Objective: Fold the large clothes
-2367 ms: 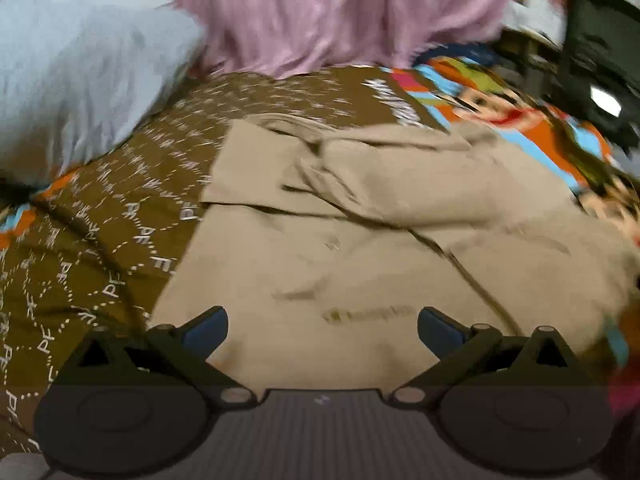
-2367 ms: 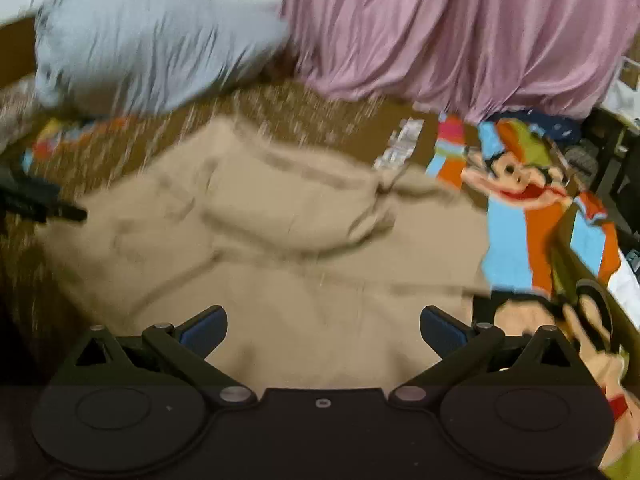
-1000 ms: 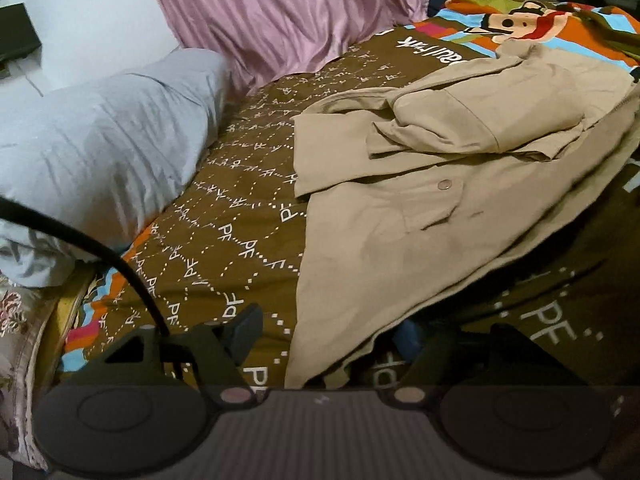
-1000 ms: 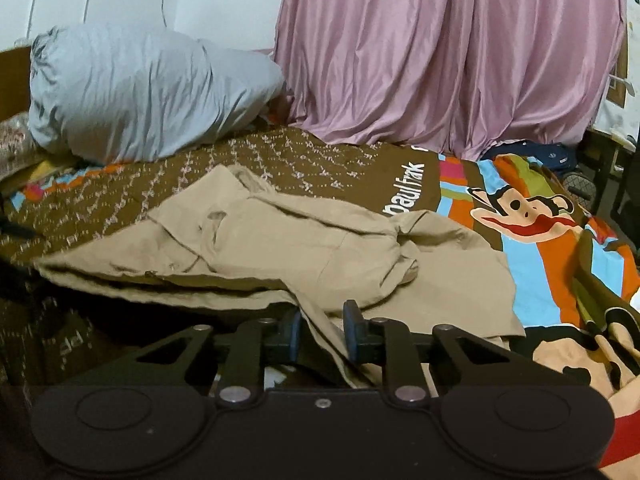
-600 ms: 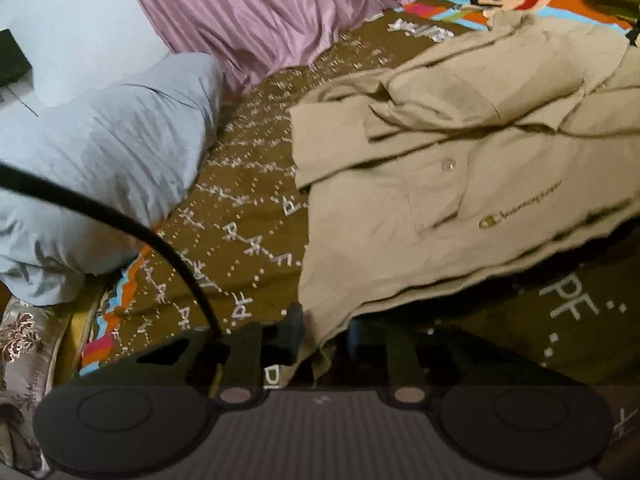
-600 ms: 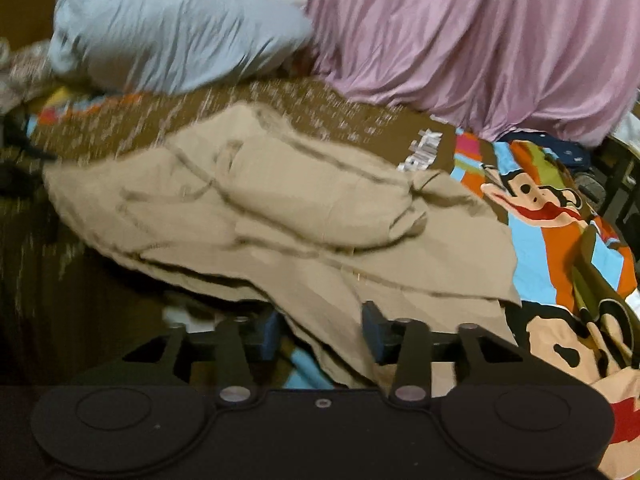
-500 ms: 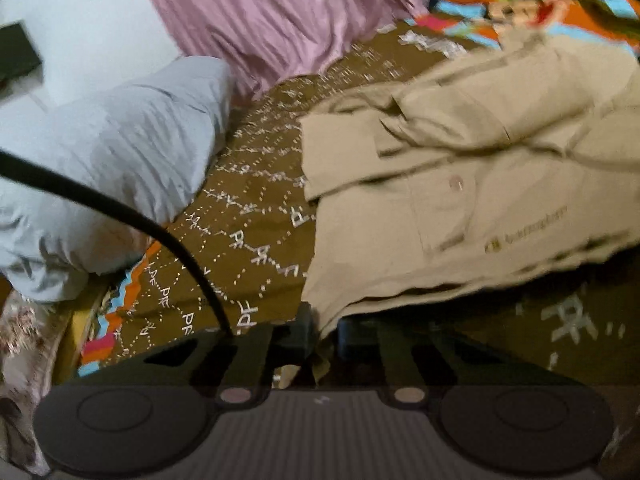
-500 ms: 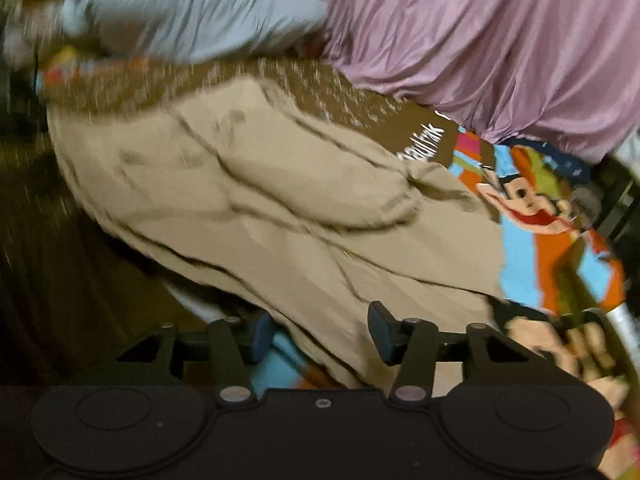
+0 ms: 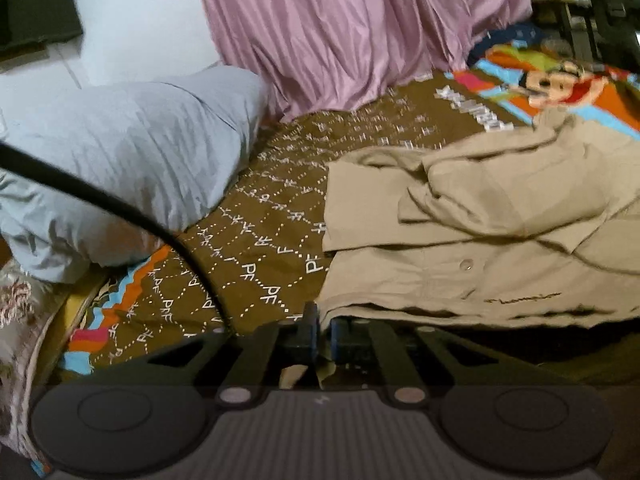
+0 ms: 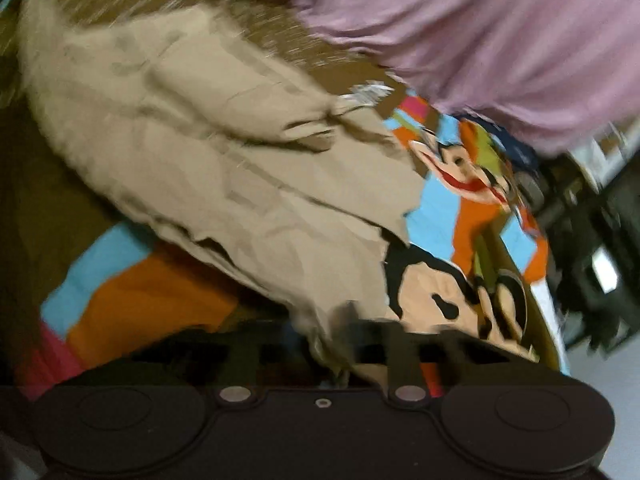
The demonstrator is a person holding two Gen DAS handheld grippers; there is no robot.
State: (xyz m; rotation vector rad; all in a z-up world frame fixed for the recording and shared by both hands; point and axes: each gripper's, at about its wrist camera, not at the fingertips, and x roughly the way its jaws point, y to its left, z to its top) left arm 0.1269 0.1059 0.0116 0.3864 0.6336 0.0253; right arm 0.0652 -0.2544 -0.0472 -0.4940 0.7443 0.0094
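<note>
I see a large beige jacket (image 9: 500,240) spread rumpled across the bed, one sleeve folded over its chest, a button and small dark logo showing on the front. Its near hem is lifted off the bed; the right view (image 10: 224,152) is blurred.

Brown bedspread (image 9: 256,248) repeats white "PF" letters; white wordmark at its 1 o'clock end unreadable. Tan jacket (image 9: 480,240) chest logo too blurred to read.
</note>
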